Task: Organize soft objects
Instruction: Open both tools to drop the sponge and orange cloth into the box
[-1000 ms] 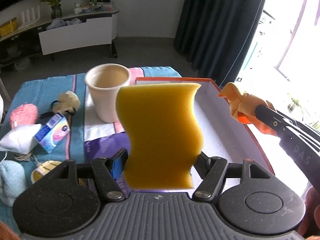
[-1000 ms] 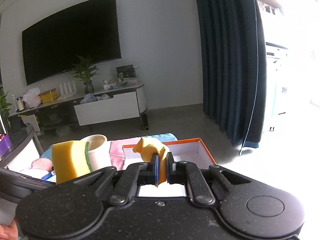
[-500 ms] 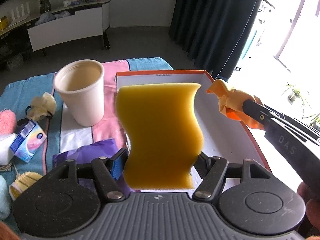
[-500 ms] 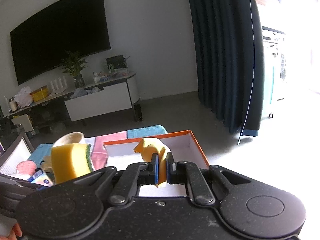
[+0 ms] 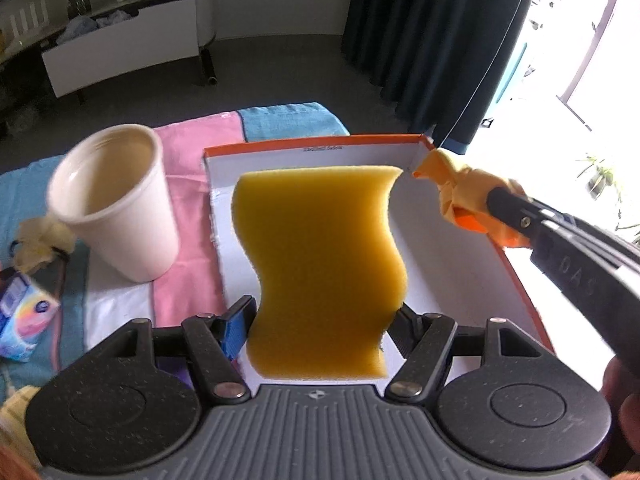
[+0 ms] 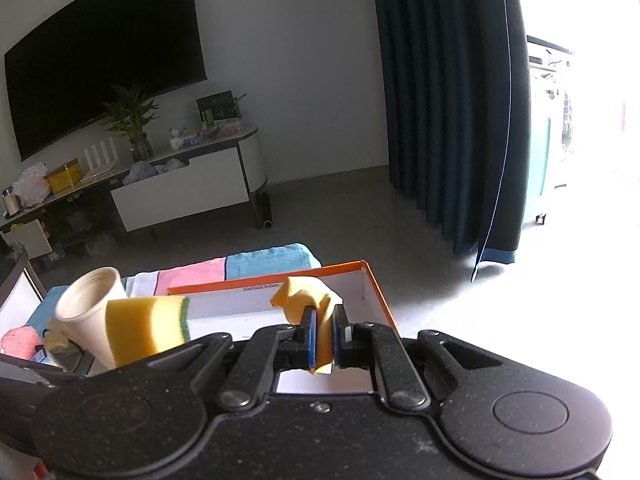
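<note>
I see the yellow sponge [image 5: 322, 268] standing upright, pinched at its lower sides by my left gripper [image 5: 320, 322], raised above the white floor of the orange-rimmed box [image 5: 452, 280]. From the right wrist view its green scouring edge shows. My right gripper [image 6: 324, 338] is clamped on a crumpled orange cloth [image 6: 308, 300], which hangs over the box's far right corner. Just left of the box a cream cup [image 5: 114, 208] stands upright on the pink, white and blue striped towel [image 5: 188, 240]. Further left lie a pale scrunchie [image 5: 38, 240] and a small blue tissue packet [image 5: 24, 320].
</note>
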Demonstrator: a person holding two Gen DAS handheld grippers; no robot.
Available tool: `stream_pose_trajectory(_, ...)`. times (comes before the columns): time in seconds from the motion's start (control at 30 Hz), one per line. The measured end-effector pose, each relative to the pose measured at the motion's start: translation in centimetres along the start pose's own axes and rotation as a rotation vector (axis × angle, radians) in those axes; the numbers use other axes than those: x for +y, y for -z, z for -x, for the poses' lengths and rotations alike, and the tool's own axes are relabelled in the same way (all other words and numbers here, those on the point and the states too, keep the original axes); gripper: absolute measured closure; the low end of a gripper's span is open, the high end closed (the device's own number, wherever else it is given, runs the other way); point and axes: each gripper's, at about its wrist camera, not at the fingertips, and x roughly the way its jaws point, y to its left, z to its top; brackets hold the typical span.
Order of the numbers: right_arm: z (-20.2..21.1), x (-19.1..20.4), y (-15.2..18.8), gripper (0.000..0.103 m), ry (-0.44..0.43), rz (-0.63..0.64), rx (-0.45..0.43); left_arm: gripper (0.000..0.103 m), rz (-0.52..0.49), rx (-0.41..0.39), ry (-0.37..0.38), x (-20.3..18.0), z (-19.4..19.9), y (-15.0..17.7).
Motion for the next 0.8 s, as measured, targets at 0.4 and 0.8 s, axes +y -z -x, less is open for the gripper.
stream_pose_trajectory(0.4, 2.5, -0.4, -0.4, 0.070, -0.011, -0.026, -0.036, 0.009, 0.026, 0.007, 0.063, 0.1, 0.8, -0.3)
stream_pose_trajectory(0.8, 9.1, 1.6, 0.0, 0.038, -0.032, -0.010, -0.074, 0.001, 0.048, -0.067, -0.050, 1.2, 8.1, 1.4)
